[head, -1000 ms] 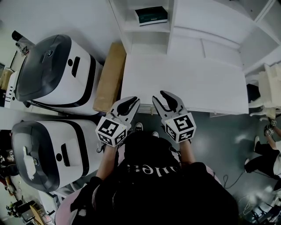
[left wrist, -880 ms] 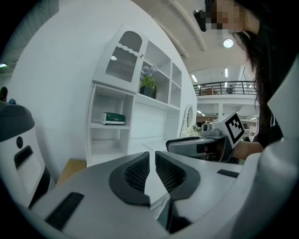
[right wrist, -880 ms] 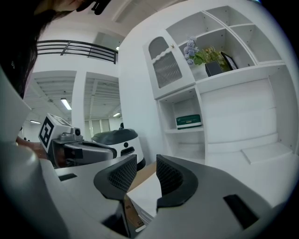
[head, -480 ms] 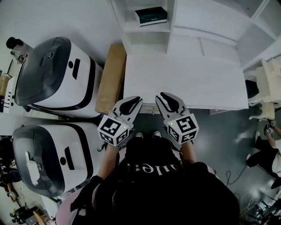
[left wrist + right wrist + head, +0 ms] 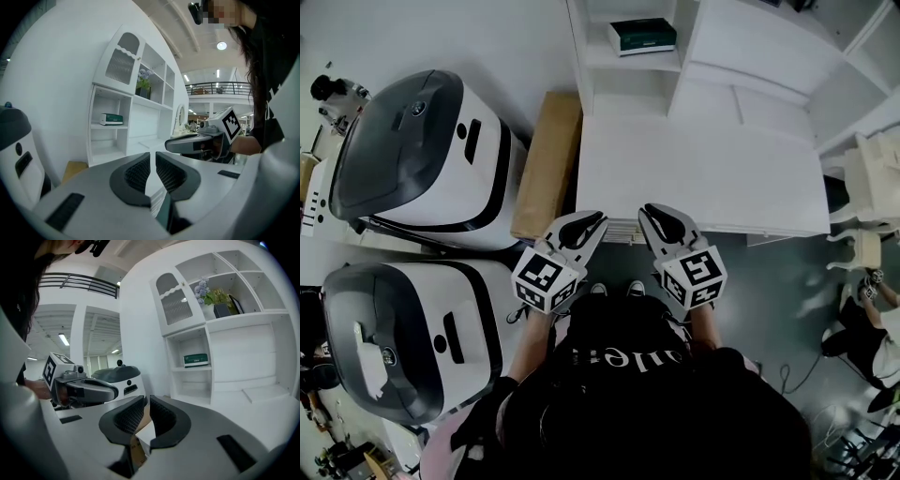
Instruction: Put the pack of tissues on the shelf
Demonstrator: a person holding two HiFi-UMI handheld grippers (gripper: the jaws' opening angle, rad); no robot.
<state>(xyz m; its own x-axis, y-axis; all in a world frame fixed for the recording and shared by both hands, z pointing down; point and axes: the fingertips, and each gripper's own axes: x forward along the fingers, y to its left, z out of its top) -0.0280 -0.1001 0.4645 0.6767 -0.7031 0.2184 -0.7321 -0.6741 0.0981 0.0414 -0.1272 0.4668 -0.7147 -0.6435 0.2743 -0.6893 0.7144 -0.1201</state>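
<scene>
- We see the left gripper [image 5: 596, 218] closed, its ribbed jaws all but meeting with nothing between them, held at the near edge of the white tabletop [image 5: 703, 178].
- The right gripper [image 5: 648, 214] sits just beside it at that same edge. Its jaws have just been closing and now stand together, empty.
- The pack of tissues [image 5: 642, 36] (green, with a pale band along its side) lies flat on a shelf [image 5: 602, 58] in the left compartment of the white cabinet, at the far side of the tabletop and well apart from both grippers.
- A brown cardboard box [image 5: 548, 164] lies along the tabletop's left side, between it and the farther white-and-grey machine [image 5: 417, 159].
- A second machine [image 5: 403, 337] of the same kind stands nearer to us, on our left.
- From the right gripper view we make out a potted plant [image 5: 211, 296] in an upper compartment of the cabinet.
</scene>
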